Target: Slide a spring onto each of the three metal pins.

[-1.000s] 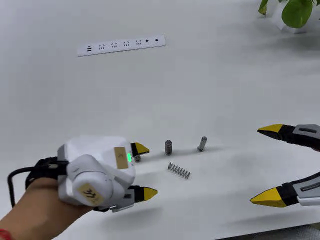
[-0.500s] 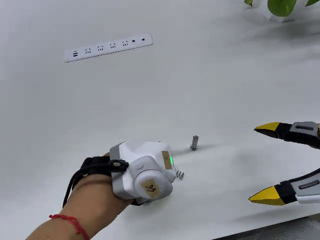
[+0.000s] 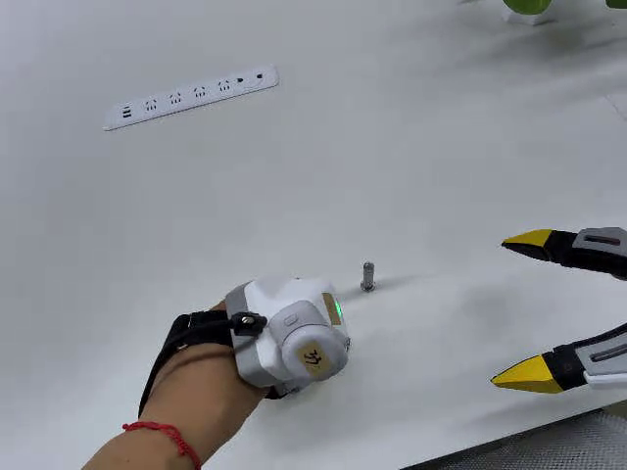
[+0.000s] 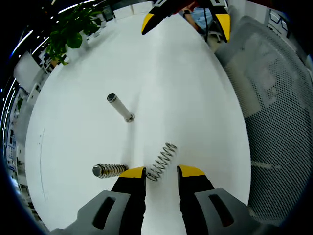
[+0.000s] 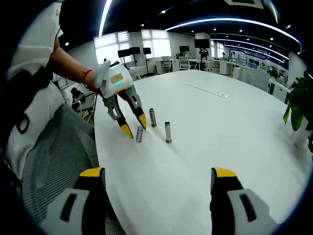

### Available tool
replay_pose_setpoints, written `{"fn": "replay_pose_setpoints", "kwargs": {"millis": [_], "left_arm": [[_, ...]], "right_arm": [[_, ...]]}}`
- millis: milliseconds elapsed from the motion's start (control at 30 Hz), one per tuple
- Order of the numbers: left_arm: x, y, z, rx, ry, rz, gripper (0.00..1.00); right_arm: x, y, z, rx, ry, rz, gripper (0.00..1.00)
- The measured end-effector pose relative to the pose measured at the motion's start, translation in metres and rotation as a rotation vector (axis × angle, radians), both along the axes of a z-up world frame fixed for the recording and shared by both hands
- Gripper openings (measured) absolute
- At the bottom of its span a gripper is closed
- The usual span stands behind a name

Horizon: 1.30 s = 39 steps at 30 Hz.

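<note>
Since a second ago the left hand-held gripper (image 4: 162, 172) has crossed the white bench (image 3: 323, 166) from left of the pins to the loose steel coil spring (image 4: 163, 160), which its body now covers in the head view. Its yellow-tipped jaws stand partly apart, one on either side of the spring's near end, gripping nothing yet. I take that as lining up a pinch so the spring can be lifted. The spring lies flat on the bench, short, bright and open-coiled, just beside a short upright metal pin already wearing a spring (image 4: 110, 170). A bare grey metal pin (image 4: 120, 106) stands a little beyond, probably the next target. The right hand-held gripper (image 3: 524, 305) hangs well apart to the right, jaws spread wide and empty, seemingly keeping clear.
</note>
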<state>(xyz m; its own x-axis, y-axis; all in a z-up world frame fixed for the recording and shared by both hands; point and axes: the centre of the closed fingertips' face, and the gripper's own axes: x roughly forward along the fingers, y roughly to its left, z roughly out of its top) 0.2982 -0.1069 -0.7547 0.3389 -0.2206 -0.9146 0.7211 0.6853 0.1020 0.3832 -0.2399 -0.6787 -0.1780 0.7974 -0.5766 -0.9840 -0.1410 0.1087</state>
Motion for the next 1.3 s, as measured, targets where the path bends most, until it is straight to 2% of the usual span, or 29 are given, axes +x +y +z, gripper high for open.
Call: {"fn": "replay_pose_setpoints", "kwargs": {"millis": [200, 367, 633, 1033, 1300], "left_arm": [[-0.005, -0.001, 0.0, 0.002, 0.019, 0.041, 0.22], [-0.008, 0.004, 0.0, 0.015, 0.031, 0.066, 0.23], [-0.014, 0.003, -0.001, -0.014, 0.059, 0.097, 0.14], [-0.017, 0.007, -0.001, -0.029, 0.069, 0.139, 0.11], [-0.02, 0.004, -0.001, -0.074, 0.069, 0.167, 0.1]], "right_arm": [[0.002, -0.005, 0.0, 0.003, 0.0, 0.004, 0.9], [0.007, -0.009, 0.0, 0.008, -0.004, -0.002, 0.9], [0.013, -0.013, 0.006, 0.024, -0.023, -0.017, 0.89], [0.006, -0.014, 0.008, 0.031, -0.024, -0.024, 0.89], [0.002, -0.013, 0.009, 0.027, -0.021, -0.024, 0.89]]}}
